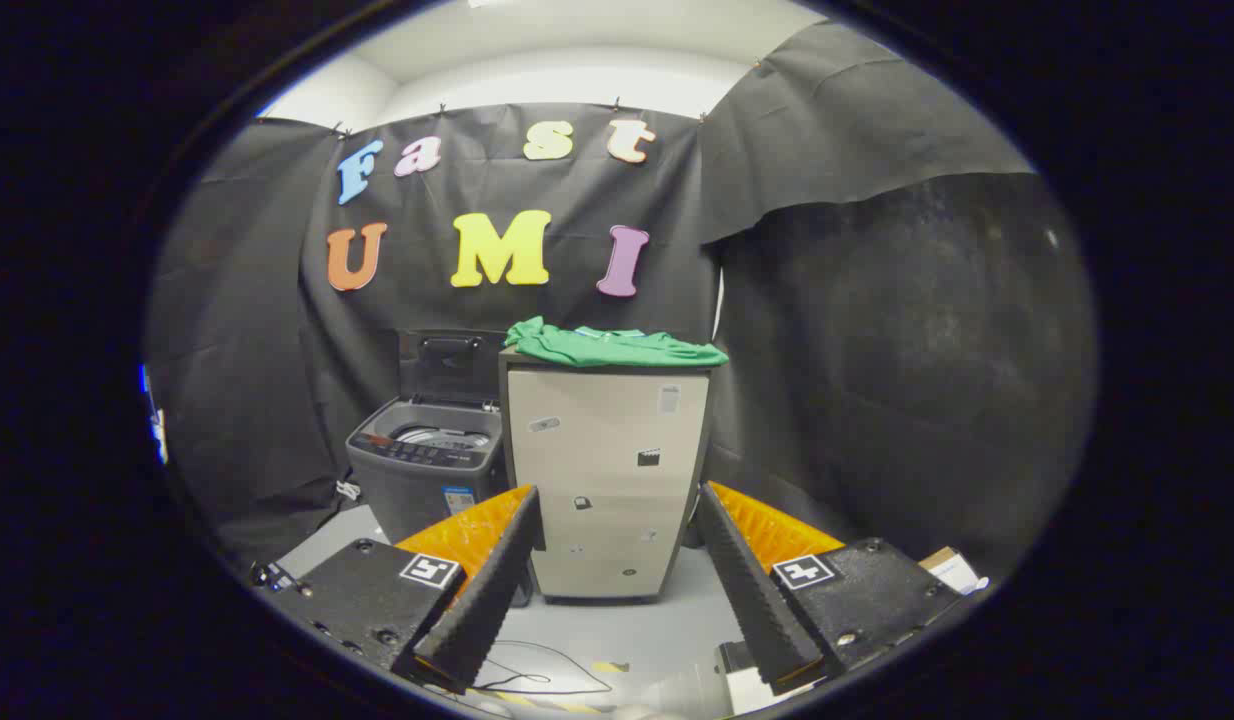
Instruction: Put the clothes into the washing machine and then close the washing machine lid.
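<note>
The gripper (617, 560) hangs with fingers spread wide, nothing between them. Well beyond them a green shirt (612, 345) lies flat on a beige cabinet (605, 480), its long axis running side to side. The washer (427, 465) stands beside the cabinet, lid (449, 365) raised; its drum is hard to make out.

a tall beige cabinet (609, 480) with small stickers stands ahead of me; a thin cable (537, 680) lies on the floor (627, 630).
</note>
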A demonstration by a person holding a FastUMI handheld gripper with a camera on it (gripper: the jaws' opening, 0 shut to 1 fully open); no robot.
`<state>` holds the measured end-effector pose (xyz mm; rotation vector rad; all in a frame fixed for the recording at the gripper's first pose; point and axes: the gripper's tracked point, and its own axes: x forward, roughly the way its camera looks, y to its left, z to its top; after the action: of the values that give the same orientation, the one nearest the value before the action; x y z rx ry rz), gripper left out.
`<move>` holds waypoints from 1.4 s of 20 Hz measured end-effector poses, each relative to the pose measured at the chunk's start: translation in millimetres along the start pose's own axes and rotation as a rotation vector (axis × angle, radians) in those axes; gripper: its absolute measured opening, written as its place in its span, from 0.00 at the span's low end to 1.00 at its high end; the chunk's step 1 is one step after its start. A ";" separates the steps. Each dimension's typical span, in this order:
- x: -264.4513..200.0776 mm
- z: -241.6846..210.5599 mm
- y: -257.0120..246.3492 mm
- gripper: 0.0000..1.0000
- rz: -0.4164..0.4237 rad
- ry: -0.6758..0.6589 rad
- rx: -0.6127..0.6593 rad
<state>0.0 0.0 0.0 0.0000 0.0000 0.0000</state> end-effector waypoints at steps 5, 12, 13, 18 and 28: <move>1.2 2.6 -1.7 0.99 -0.004 -0.006 0.020; 4.1 -0.7 -3.2 0.99 -0.001 -0.001 0.028; 3.3 -1.2 -4.0 0.99 -0.002 0.007 0.028; 5.7 2.3 -2.4 0.99 0.005 0.002 0.028; 11.6 2.4 -1.1 0.99 0.000 0.015 0.044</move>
<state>11.6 -1.1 2.4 0.0437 0.0155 -0.0002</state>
